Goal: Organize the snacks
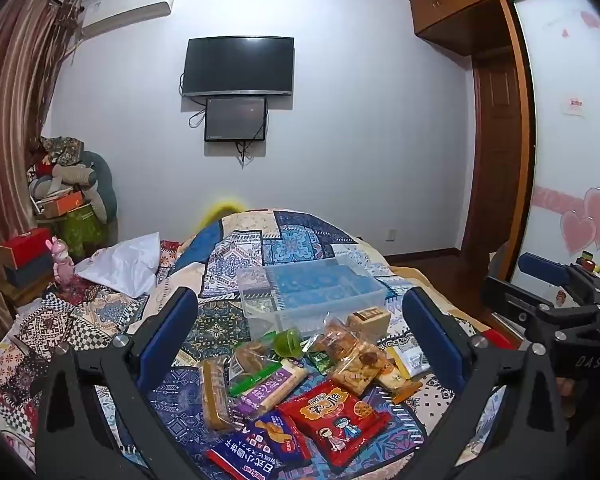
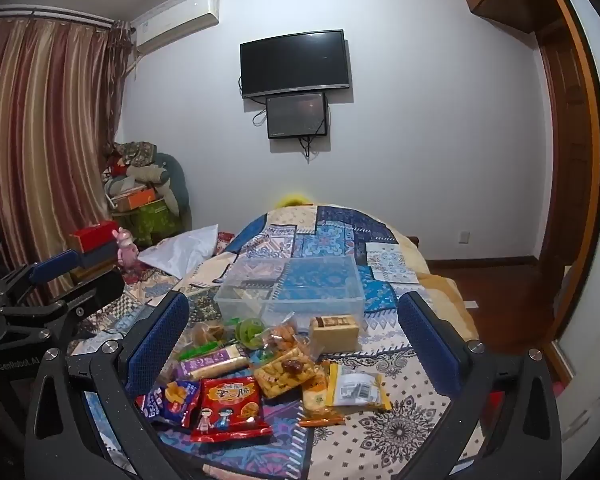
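1. The snacks [image 1: 300, 384] lie in a loose heap on the patchwork bedspread [image 1: 260, 248], near the bed's near edge, wrappers overlapping one another.
2. At the front of the heap is a red packet [image 1: 336, 420] printed with two cartoon figures; touching its left side is a blue packet [image 1: 268, 440] with white lettering.
3. Behind these lie a purple-and-cream bar [image 1: 272, 388], a long brown bar [image 1: 216, 396] in clear wrap, a clear bag of nut brittle [image 1: 356, 368], a small green jelly cup [image 1: 286, 342] and a tan boxed cake [image 1: 370, 316].
4. A clear plastic bin [image 1: 308, 292] stands just beyond the heap, toward the bed's middle; it looks empty, the bedspread pattern showing through it.
5. The left gripper [image 1: 300, 328] hovers over the heap with jaws spread wide, holding nothing.
6. The right gripper [image 2: 296, 332] does likewise, fully spread and empty, beside the left one.
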The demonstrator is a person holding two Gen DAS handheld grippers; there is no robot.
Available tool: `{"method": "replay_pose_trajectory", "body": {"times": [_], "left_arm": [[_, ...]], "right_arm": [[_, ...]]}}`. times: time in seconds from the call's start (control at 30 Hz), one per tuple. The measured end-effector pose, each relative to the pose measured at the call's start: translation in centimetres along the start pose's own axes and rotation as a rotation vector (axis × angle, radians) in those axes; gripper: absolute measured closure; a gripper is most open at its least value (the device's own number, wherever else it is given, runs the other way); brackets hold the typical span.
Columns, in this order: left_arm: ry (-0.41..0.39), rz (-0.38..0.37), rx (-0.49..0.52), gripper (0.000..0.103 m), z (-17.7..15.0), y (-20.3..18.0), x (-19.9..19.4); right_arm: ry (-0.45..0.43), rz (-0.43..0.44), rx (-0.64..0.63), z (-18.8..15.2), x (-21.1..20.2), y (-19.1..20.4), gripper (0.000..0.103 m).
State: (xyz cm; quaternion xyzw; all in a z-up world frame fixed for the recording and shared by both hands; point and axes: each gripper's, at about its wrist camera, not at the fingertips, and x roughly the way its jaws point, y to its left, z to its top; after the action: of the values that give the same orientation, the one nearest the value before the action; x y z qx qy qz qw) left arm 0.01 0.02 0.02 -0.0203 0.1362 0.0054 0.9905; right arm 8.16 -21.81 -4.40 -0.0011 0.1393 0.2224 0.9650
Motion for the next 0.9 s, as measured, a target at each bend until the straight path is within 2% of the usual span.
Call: {"method": "replay_pose_trajectory", "body": {"times": [0.27,0.37,0.9], "left_arm": [[0.007,-0.004,-0.022,0.0,1.9,0.1,-0.2],[-0.011,-0.002,-0.009,0.0,0.3,0.1,-0.3],[0.0,-0.003,-0.024,0.0,0.3,0.5,-0.2]], "right_arm": [[0.005,-0.004,0.001,-0.1,0.1,0.0,0.0],[0.007,-0.005,0.003,0.0,0.1,-0.2,0.0],[0.025,-0.01,0.02,-0.3,0.4,-0.4,0.0]]}}
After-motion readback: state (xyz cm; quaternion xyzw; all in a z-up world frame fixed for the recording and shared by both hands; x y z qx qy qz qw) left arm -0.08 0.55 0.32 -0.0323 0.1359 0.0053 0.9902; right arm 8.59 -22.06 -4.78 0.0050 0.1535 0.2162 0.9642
